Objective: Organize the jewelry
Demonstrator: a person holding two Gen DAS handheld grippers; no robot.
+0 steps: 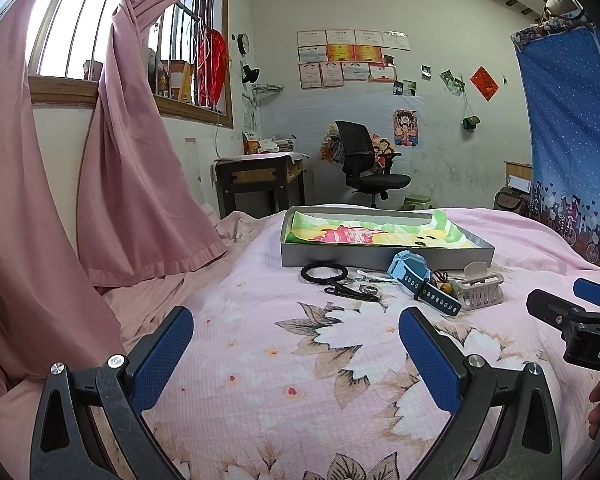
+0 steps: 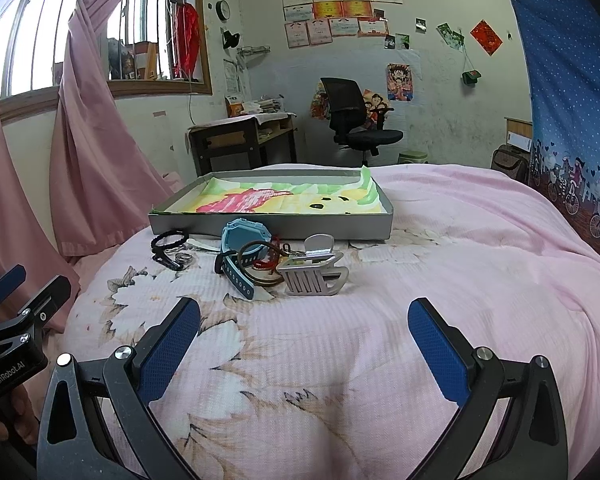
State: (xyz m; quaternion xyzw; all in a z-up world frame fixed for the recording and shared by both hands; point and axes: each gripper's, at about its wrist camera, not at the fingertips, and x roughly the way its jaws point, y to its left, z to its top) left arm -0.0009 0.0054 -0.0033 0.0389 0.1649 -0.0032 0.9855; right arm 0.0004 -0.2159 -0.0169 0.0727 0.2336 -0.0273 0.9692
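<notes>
A grey tray (image 1: 380, 259) (image 2: 260, 227) lined with a colourful cloth lies on the pink floral bedspread. In front of it lie a black braided hair tie (image 1: 323, 270) (image 2: 169, 239), a black clip (image 1: 350, 291) (image 2: 168, 261), a blue watch (image 1: 414, 276) (image 2: 242, 246), beaded bracelets (image 1: 443, 282) (image 2: 262, 266) and a pale claw hair clip (image 1: 482, 288) (image 2: 316, 272). My left gripper (image 1: 296, 346) is open and empty, short of the items. My right gripper (image 2: 304, 338) is open and empty, just short of the claw clip.
Pink curtains (image 1: 132, 168) hang at the left by a barred window. A desk (image 1: 260, 176) and black office chair (image 1: 364, 164) stand beyond the bed. A blue patterned curtain (image 1: 572, 140) hangs at the right. The right gripper's body (image 1: 580, 320) shows at the left wrist view's right edge.
</notes>
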